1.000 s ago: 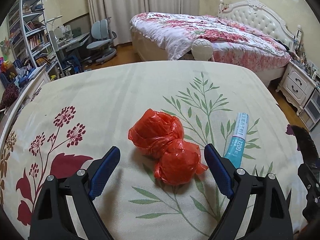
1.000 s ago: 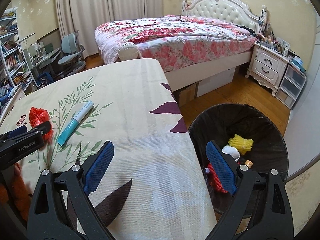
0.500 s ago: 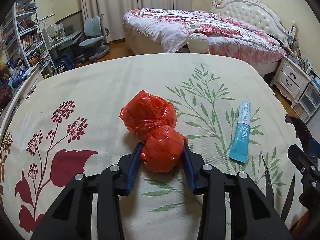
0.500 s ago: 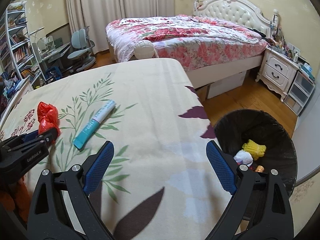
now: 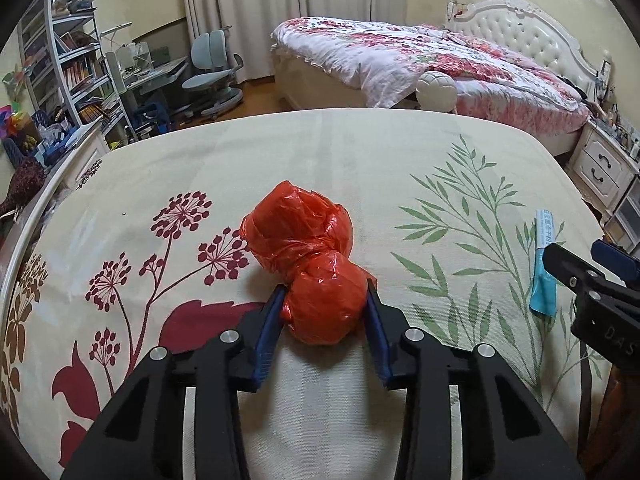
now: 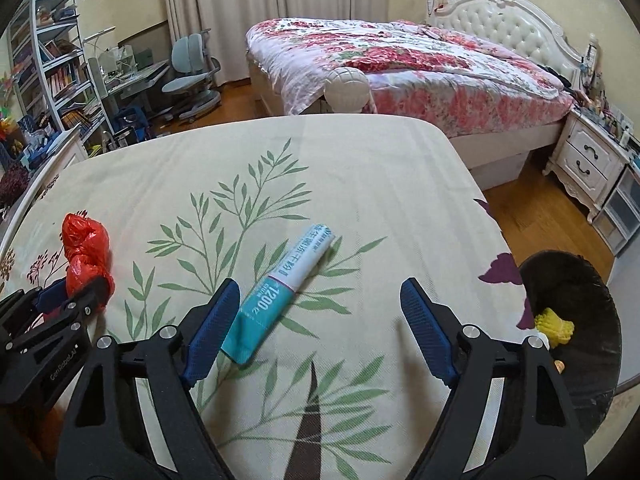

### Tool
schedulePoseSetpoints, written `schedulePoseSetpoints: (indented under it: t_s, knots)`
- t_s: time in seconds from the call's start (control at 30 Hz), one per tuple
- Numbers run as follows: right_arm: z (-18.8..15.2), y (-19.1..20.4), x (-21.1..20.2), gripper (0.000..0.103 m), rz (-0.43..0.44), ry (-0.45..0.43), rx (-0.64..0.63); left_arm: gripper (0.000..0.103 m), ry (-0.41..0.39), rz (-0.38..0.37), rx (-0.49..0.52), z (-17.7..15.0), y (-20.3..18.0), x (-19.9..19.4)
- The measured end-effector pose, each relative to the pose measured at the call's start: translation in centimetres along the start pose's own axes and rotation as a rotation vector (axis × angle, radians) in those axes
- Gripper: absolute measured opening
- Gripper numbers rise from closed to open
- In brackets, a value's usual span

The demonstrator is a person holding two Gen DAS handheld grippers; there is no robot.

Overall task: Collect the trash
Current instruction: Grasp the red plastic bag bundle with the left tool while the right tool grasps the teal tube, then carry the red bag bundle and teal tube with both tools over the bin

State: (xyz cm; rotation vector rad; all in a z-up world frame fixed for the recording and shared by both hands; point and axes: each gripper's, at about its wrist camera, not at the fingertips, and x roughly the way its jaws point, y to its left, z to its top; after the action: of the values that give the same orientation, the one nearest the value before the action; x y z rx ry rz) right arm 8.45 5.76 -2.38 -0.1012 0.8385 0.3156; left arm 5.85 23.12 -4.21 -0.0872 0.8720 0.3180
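A cream floral-print bedspread (image 6: 360,168) carries a red bag bundle (image 5: 304,256) and a teal tube (image 6: 286,286).

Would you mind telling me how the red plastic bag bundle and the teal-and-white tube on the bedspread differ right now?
The red plastic bag bundle is crumpled into two rounded lumps; the teal-and-white tube is long, slim and printed. The bundle is clamped between the left gripper pads, while the tube lies free, with the right gripper jaws wide and closing around its teal end without touching. Both rest on the floral bedspread, outside the black bin.
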Motion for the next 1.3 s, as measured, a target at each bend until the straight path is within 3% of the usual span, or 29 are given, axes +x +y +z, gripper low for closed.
schedulePoseSetpoints:
  t_s: [0.1, 0.23, 0.63, 0.87, 0.97, 1.07, 1.2, 1.3]
  knots:
    - [0.2, 0.5, 0.8, 0.057, -0.002, 0.025, -0.008, 0.040, 0.000, -0.005, -0.004, 0.0, 0.1, 0.0]
    - [-0.1, 0.9, 0.7, 0.045, 0.007, 0.036, -0.033, 0.040, 0.001, -0.010, -0.007, 0.0, 0.2, 0.1]
    - [-1.8, 0.6, -0.7, 0.020, 0.028, 0.035, -0.064, 0.040, 0.001, -0.017, -0.013, 0.0, 0.4, 0.2]
    - [-2.0, -0.2, -1.3, 0.019, 0.045, 0.022, -0.035, 0.040, 0.000, -0.016, -0.012, 0.0, 0.4, 0.2]
    - [-1.9, -0.5, -1.4, 0.026, 0.041, 0.018, -0.024, 0.040, 0.001, -0.019, -0.014, 0.0, 0.4, 0.2]
    - [-1.8, -0.4, -1.1, 0.026, 0.046, 0.028, -0.029, 0.040, 0.001, -0.020, -0.015, 0.1, 0.3, 0.2]
    - [-1.8, 0.3, -0.7, 0.026, 0.045, 0.038, -0.051, 0.040, 0.001, -0.020, -0.014, 0.1, 0.3, 0.2]
    - [-1.8, 0.6, -0.7, 0.020, 0.042, 0.039, -0.059, 0.040, 0.001, -0.021, -0.016, 0.0, 0.3, 0.2]
